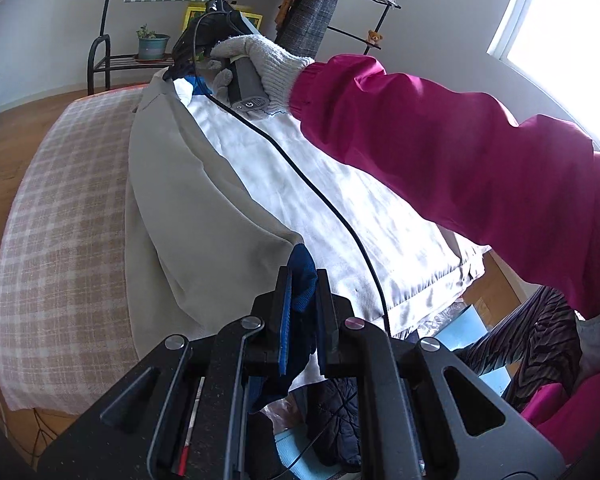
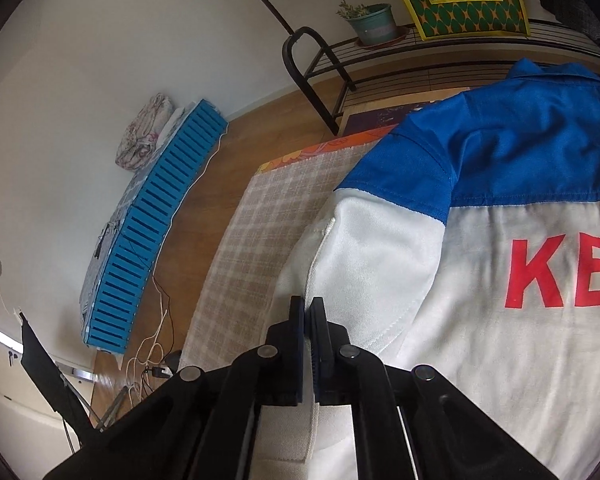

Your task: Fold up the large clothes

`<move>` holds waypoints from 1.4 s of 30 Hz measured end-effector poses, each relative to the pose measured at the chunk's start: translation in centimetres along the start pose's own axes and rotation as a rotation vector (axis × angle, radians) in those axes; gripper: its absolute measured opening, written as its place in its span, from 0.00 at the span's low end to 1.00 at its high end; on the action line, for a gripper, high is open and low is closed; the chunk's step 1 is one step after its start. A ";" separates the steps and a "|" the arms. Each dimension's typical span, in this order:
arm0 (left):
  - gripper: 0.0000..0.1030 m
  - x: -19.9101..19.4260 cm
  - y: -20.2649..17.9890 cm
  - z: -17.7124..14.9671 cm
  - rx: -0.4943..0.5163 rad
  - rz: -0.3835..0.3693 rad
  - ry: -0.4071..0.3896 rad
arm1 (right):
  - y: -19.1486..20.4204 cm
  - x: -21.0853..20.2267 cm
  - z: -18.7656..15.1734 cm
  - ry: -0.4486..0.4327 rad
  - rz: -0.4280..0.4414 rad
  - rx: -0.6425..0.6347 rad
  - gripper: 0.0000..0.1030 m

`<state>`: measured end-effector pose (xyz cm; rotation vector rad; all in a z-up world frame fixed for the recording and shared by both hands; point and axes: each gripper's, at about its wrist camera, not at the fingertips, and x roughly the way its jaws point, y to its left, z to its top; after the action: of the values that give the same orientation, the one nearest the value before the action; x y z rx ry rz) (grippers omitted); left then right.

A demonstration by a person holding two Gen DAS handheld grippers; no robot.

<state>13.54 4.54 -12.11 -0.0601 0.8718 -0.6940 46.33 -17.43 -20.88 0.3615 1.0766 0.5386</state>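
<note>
The left gripper (image 1: 302,280) is clamped nearly shut on a bunch of dark blue fabric (image 1: 300,280), apparently a cuff or hem end of the large white work jacket with blue shoulders and red lettering (image 2: 500,280), right at the near edge of the beige-and-white checked bed cover (image 1: 60,220). The jacket lies spread lengthways along that cover, one beige-grey side panel (image 1: 180,200) already folded inward over the white body, so the first lengthwise fold looks started on that side. Farther along, a gloved hand (image 1: 256,64) in a magenta sleeve (image 1: 420,140) carries the right gripper (image 2: 308,316) near the jacket's collar end towards the far edge; its jaws stand closed, and they seem to pinch the white sleeve seam (image 2: 320,256) by the blue shoulder, though the close view makes it hard to be sure cloth is between them. Still to do, I judge: bringing the other side in, then folding the length across.
</note>
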 end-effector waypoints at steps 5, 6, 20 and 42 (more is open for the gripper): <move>0.08 0.6 -0.9 -0.6 0.047 -0.025 0.035 | -3.6 -5.1 -0.9 -0.035 -0.084 -0.029 0.00; 0.08 0.7 -1.2 -0.8 0.055 -0.041 0.055 | -4.7 -5.8 -1.5 -0.032 -0.114 -0.017 0.00; 0.35 -1.4 3.4 -2.2 -0.246 0.012 -0.009 | -3.2 -8.9 -2.9 0.013 -0.271 -0.163 0.40; 0.05 5.8 5.3 -7.4 -0.584 0.000 0.126 | 8.4 6.0 -4.8 0.186 -0.464 -0.511 0.13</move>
<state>13.55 6.94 -22.61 -0.5425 1.1735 -0.4272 42.24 -6.98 -22.87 -0.3867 1.1129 0.4138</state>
